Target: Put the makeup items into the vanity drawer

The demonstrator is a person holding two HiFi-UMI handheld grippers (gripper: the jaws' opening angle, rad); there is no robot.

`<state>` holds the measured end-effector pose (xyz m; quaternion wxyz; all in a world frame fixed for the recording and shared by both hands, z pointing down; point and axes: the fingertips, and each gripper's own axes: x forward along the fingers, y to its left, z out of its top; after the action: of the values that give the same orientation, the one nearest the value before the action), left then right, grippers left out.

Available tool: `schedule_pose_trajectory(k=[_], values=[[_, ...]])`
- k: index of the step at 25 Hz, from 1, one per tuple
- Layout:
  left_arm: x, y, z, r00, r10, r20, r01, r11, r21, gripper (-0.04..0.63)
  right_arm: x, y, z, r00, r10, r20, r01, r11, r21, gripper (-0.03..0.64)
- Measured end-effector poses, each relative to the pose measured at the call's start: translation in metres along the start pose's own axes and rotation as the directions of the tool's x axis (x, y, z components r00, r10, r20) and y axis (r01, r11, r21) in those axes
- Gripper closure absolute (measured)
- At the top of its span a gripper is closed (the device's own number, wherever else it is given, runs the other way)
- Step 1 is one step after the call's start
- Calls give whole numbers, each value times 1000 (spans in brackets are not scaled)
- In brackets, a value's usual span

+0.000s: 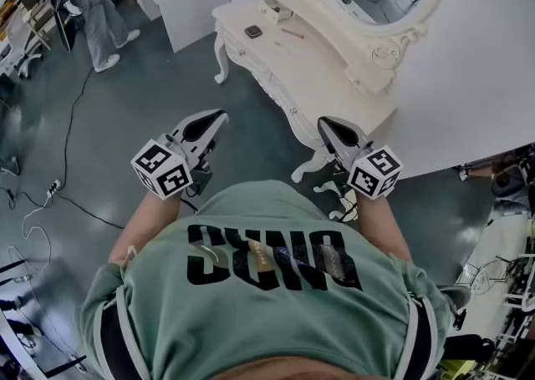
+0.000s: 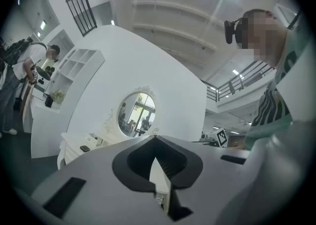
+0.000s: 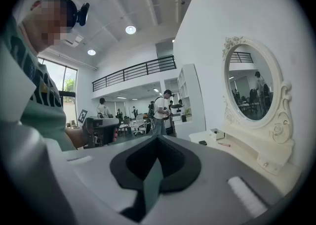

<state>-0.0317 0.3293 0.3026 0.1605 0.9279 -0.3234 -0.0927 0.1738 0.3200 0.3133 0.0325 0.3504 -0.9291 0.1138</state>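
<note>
Makeup items (image 1: pixel 253 32) on vanity (image 1: pixel 334 69), well beyond right gripper (image 1: pixel 323 123).

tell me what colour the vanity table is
The vanity table is cream white, clearest in the head view.

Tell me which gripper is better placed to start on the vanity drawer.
Right, probably. The right gripper hangs just off the near front corner of the vanity, while the left gripper is out over the floor. Both are shut and empty. The dark compact lies at the far end.
</note>
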Motion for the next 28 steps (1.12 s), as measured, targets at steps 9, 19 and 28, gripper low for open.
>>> schedule_pose_trajectory(k=[9,19,28], values=[[-10,13,6,1000,-4,3,4,1000,-1,595,11,4,0,1000,-21,-8,21,1000,-4,609],[-35,58,34,1000,-24,1,24,1000,19,595,58,9,16,997,-63,33,63,998,-2,608],[-54,122,47,999,-21,-45,22,999,29,595,116,14,23,995,-98,36,99,995,-2,607]])
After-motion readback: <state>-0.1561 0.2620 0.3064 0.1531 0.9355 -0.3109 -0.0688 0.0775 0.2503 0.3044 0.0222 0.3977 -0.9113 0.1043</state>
